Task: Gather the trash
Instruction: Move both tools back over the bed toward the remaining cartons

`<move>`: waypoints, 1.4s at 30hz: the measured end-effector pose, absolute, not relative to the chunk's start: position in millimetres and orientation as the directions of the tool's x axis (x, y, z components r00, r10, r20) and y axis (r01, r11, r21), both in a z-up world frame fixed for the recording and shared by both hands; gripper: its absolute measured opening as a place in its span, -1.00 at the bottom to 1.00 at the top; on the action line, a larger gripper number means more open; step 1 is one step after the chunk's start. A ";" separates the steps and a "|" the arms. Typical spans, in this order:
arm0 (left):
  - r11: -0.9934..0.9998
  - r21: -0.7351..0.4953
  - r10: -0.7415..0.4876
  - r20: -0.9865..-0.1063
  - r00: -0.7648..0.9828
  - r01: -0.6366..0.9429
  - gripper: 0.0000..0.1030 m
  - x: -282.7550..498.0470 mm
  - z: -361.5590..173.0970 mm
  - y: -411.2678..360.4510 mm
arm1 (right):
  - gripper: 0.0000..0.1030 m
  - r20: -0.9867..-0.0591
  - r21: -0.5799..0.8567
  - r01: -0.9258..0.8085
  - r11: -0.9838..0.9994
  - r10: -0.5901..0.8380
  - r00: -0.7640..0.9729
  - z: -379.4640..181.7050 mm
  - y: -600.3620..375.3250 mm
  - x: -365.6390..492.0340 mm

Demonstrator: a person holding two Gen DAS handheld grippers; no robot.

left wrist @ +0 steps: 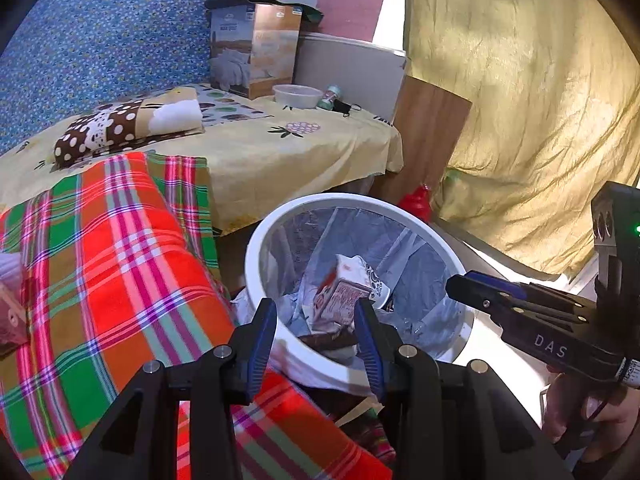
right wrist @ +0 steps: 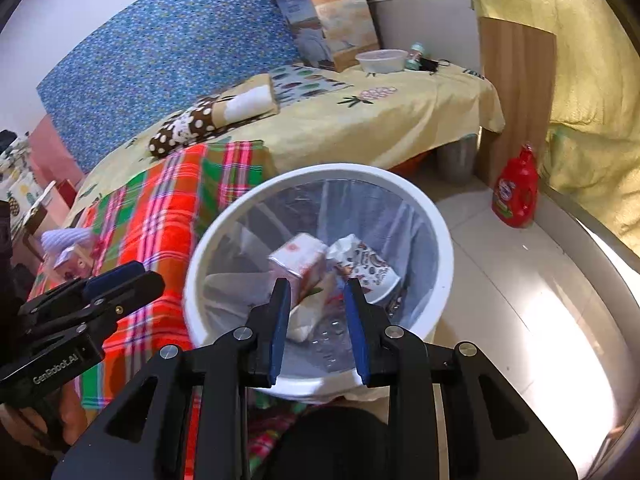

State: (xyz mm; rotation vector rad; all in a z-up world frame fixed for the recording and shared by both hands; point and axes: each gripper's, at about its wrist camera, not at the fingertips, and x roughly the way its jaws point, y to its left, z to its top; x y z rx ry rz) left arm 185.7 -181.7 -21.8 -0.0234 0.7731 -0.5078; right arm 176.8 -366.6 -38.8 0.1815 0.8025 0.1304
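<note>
A white bin (left wrist: 256,248) (right wrist: 440,216) lined with a clear bag stands on the floor beside the bed. Inside lie a white and red carton (left wrist: 340,296) (right wrist: 298,260), blurred in the right wrist view, and a patterned paper cup (left wrist: 376,280) (right wrist: 368,264). A dark brown scrap (left wrist: 328,340) sits by the near rim. My left gripper (left wrist: 316,312) (right wrist: 132,276) hangs open over the bin's near side, pads touching nothing. My right gripper (right wrist: 317,288) (left wrist: 456,280) is open above the bin from the right, and the carton is below it, clear of the pads.
A red, green and pink plaid blanket (left wrist: 120,260) covers the bed to the left of the bin. Further back are a yellow sheet, a printed box (left wrist: 256,48) and a plastic bowl (left wrist: 298,96). A red detergent bottle (right wrist: 516,192) stands on the tiled floor by a yellow curtain (left wrist: 540,100).
</note>
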 end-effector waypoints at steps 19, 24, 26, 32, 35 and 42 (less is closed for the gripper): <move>0.923 -0.208 -0.378 -0.637 0.672 0.323 -0.22 143.0 -9.1 -118.7 | -0.41 -0.672 0.199 -0.214 0.956 0.292 0.681 -26.5 -310.3 155.7; 0.934 -0.211 -0.354 -0.634 0.687 0.287 -0.22 132.2 -9.5 -100.3 | -0.41 -0.668 0.207 -0.258 0.944 0.329 0.667 -27.3 -295.1 151.8; 0.938 -0.214 -0.346 -0.635 0.691 0.274 -0.22 128.2 -10.6 -94.1 | -0.41 -0.667 0.210 -0.276 0.938 0.344 0.661 -27.7 -289.4 150.3; 0.952 -0.215 -0.307 -0.642 0.703 0.219 -0.22 120.7 -13.9 -72.9 | -0.41 -0.665 0.220 -0.305 0.927 0.371 0.649 -29.5 -276.7 150.9; 0.957 -0.216 -0.287 -0.645 0.708 0.192 -0.22 117.9 -15.1 -62.8 | -0.41 -0.660 0.225 -0.319 0.920 0.385 0.645 -28.5 -272.5 149.1; 0.971 -0.207 -0.229 -0.653 0.722 0.120 -0.22 115.9 -16.4 -37.8 | -0.41 -0.654 0.229 -0.361 0.904 0.418 0.630 -26.6 -260.4 150.9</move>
